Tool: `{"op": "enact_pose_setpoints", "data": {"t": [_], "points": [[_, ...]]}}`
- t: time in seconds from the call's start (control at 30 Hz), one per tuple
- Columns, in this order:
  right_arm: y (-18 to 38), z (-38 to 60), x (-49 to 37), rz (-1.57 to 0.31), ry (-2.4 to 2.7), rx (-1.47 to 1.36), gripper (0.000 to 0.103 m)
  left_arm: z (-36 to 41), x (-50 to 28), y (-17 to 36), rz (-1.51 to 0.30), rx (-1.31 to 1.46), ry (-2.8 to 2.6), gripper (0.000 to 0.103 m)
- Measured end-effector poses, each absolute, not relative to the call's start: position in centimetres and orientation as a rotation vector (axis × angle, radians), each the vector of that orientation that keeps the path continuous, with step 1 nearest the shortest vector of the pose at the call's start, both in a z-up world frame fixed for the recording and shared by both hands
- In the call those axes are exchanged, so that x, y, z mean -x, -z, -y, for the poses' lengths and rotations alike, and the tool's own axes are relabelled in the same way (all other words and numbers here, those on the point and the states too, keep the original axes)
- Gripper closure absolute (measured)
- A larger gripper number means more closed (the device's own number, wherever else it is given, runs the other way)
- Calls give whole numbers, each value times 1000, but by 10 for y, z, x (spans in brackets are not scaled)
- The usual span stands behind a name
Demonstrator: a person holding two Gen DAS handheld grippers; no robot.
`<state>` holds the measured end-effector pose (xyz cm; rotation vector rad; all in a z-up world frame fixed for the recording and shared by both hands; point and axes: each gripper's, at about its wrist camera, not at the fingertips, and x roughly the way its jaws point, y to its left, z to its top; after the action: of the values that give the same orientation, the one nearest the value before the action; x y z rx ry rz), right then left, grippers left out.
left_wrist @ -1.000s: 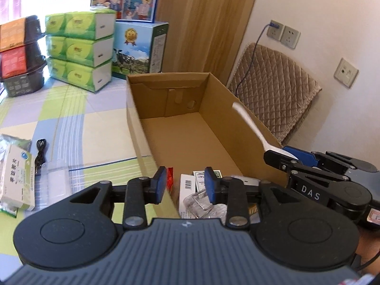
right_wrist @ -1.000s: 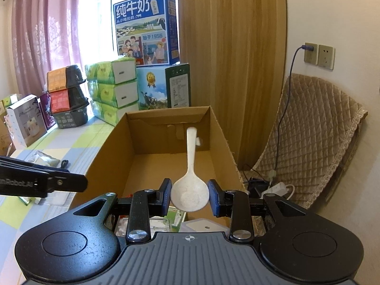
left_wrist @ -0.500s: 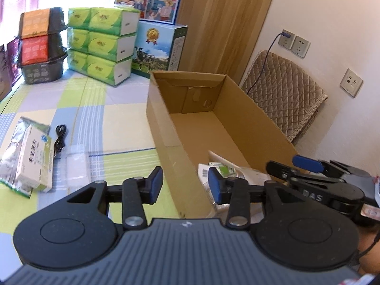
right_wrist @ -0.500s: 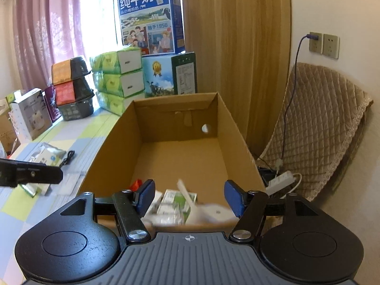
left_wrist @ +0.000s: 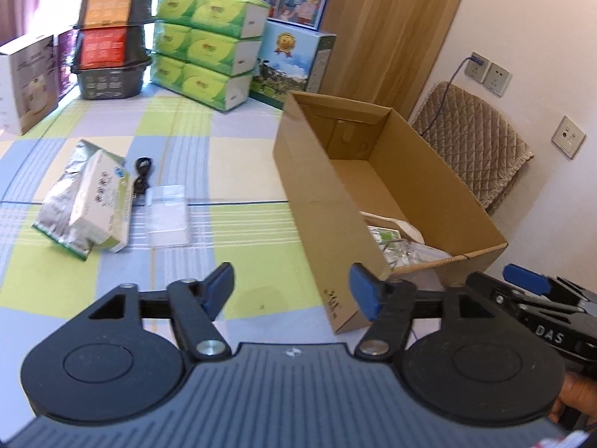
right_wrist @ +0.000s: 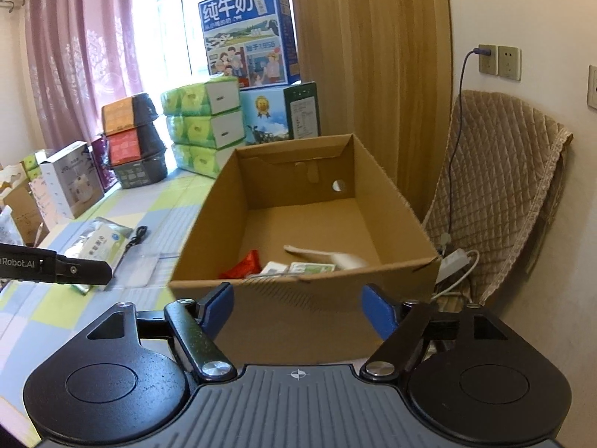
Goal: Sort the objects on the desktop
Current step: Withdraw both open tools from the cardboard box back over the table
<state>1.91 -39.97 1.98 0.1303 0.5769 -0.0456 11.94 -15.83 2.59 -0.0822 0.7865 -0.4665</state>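
Note:
An open cardboard box (right_wrist: 384, 194) (left_wrist: 309, 194) stands at the table's right side. Inside it lie a white spoon (right_wrist: 328, 255) (left_wrist: 405, 226), a red packet (right_wrist: 244, 265) and small green-white cartons (right_wrist: 311, 268). On the checked cloth to the left rest a white-green box (left_wrist: 99, 201) on a silver pouch (left_wrist: 61, 196), a black cable (left_wrist: 141, 175) and a clear plastic case (left_wrist: 166, 214). My left gripper (left_wrist: 293, 289) is open and empty, in front of the box's near-left corner. My right gripper (right_wrist: 298, 311) is open and empty, just before the box's near wall.
Stacked green tissue packs (left_wrist: 209, 48), milk cartons (right_wrist: 248, 33), black baskets (left_wrist: 112, 41) and a white appliance box (left_wrist: 26, 74) line the far edge. A quilted chair (right_wrist: 500, 190) with a power strip (right_wrist: 453, 263) and cord stands right of the table.
My right gripper opened and let go of the white spoon, which now lies in the box; it drew back. My left gripper pulled back and left, and opened wider.

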Motion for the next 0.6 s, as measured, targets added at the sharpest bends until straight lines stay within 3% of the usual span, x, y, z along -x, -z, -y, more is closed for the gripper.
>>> {"op": "enact_pose_setpoints", "data": {"t": [0.47, 0.6], "points": [[-20, 343, 0, -596, -56, -110, 10, 95, -96, -21, -751, 50, 351, 5], [-16, 327, 2, -610, -95, -102, 8, 75, -91, -17, -753, 28, 298, 3]]}}
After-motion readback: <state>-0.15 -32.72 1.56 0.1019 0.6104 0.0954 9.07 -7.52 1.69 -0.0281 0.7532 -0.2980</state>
